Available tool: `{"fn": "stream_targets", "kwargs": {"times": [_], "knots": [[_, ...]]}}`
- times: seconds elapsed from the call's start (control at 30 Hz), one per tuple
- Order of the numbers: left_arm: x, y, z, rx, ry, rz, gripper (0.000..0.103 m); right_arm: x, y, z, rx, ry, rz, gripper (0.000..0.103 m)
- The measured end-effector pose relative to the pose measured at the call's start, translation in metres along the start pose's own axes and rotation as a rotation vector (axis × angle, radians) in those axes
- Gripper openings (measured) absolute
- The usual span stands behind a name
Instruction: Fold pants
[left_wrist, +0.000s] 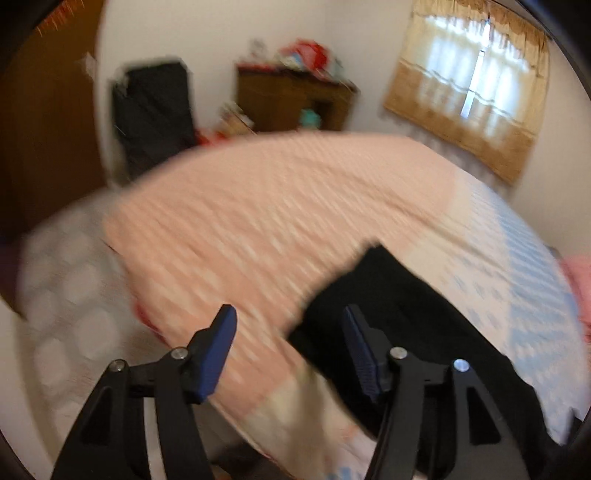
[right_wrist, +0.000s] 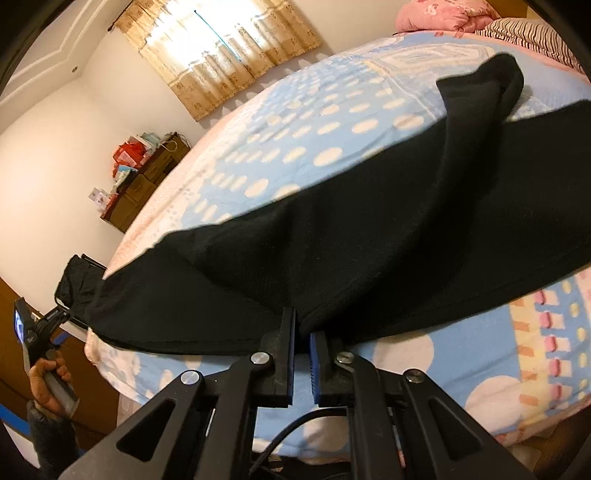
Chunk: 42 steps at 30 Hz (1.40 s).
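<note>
left wrist: our left gripper (left_wrist: 288, 332) hangs with its jaws wide apart and nothing between them, over the near edge of the bed (left_wrist: 258, 206); the pants (left_wrist: 406, 317) lie just right of it. the view is smeared, so we could close on bedding or miss the hem.

right wrist: our right gripper (right_wrist: 302, 332) is pinched on the near edge of the pants (right_wrist: 332, 251). their long axis runs from near left to far right across the bed (right_wrist: 295, 140), one end curled up far right. a thin pinch may slip.

No legible text, labels or nos. anywhere; boxes on the dresser (right_wrist: 147, 173) too small/blurry.
</note>
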<state>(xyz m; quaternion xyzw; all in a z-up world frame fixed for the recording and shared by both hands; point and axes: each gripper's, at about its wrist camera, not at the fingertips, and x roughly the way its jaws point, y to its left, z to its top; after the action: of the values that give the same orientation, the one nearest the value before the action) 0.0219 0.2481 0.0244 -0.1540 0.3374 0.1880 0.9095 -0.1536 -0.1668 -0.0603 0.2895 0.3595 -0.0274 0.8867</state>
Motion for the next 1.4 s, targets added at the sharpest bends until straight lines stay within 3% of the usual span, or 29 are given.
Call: {"fn": "stream_targets", "kwargs": {"times": [0.07,0.13,0.17,0.2,0.23,0.3,0.4,0.5,0.57,0.67,0.73,0.8,0.87,0.9,0.97,1.03,1.1,1.17,1.27,1.4], "knots": [[-0.014,-0.011,0.008,0.019,-0.081,0.040,0.061,-0.016,0.004,0.006,-0.016,-0.040,0.011,0.011],[-0.017,-0.022,0.009,0.054,-0.103,-0.031,0.064,-0.036,0.007,0.017,-0.060,-0.113,-0.029,0.013],[-0.016,-0.032,0.009,0.080,-0.097,-0.076,0.064,-0.044,0.007,0.023,-0.083,-0.151,-0.064,0.015],[-0.013,-0.044,0.006,0.115,-0.082,-0.128,0.064,-0.052,0.006,0.032,-0.104,-0.187,-0.104,0.023],[-0.010,-0.055,0.001,0.145,-0.065,-0.171,0.064,-0.060,0.004,0.045,-0.121,-0.226,-0.154,0.039],[-0.001,-0.074,-0.015,0.196,-0.032,-0.250,0.064,-0.072,-0.003,0.069,-0.114,-0.275,-0.188,0.056],[0.016,-0.094,-0.041,0.279,0.019,-0.228,0.064,-0.081,-0.011,0.104,-0.124,-0.342,-0.283,0.057],[0.030,-0.087,-0.057,0.296,0.077,-0.174,0.064,-0.055,-0.014,0.135,-0.193,-0.303,-0.372,0.057],[0.026,-0.088,-0.063,0.341,0.023,-0.164,0.066,-0.024,-0.021,0.156,-0.224,-0.270,-0.440,0.057],[0.025,-0.091,-0.065,0.383,0.024,-0.138,0.071,0.029,-0.040,0.185,-0.209,-0.175,-0.550,0.057],[0.022,-0.094,-0.065,0.375,0.032,-0.140,0.074,0.063,-0.060,0.195,-0.185,-0.063,-0.643,0.057],[0.022,-0.096,-0.066,0.377,0.034,-0.143,0.074,0.083,-0.084,0.200,-0.112,0.023,-0.678,0.055],[0.021,-0.094,-0.067,0.387,0.033,-0.142,0.074,0.080,-0.085,0.203,-0.134,0.011,-0.707,0.031],[0.022,-0.095,-0.070,0.394,0.032,-0.139,0.074,0.076,-0.085,0.206,-0.145,0.014,-0.713,0.004],[0.022,-0.097,-0.071,0.400,0.031,-0.131,0.076,0.056,-0.096,0.210,-0.073,0.012,-0.633,0.005],[0.023,-0.101,-0.073,0.407,0.034,-0.122,0.078,0.019,-0.107,0.207,0.022,-0.050,-0.524,0.005],[0.024,-0.103,-0.074,0.407,0.034,-0.114,0.079,-0.032,-0.115,0.198,0.093,-0.173,-0.376,0.005],[0.025,-0.103,-0.074,0.403,0.034,-0.115,0.079,-0.079,-0.123,0.181,0.149,-0.300,-0.284,0.005],[0.025,-0.102,-0.074,0.400,0.034,-0.119,0.079,-0.140,-0.145,0.130,0.253,-0.423,-0.234,0.005],[0.025,-0.104,-0.075,0.404,0.031,-0.108,0.080,-0.162,-0.172,0.072,0.355,-0.444,-0.224,0.005]]}}
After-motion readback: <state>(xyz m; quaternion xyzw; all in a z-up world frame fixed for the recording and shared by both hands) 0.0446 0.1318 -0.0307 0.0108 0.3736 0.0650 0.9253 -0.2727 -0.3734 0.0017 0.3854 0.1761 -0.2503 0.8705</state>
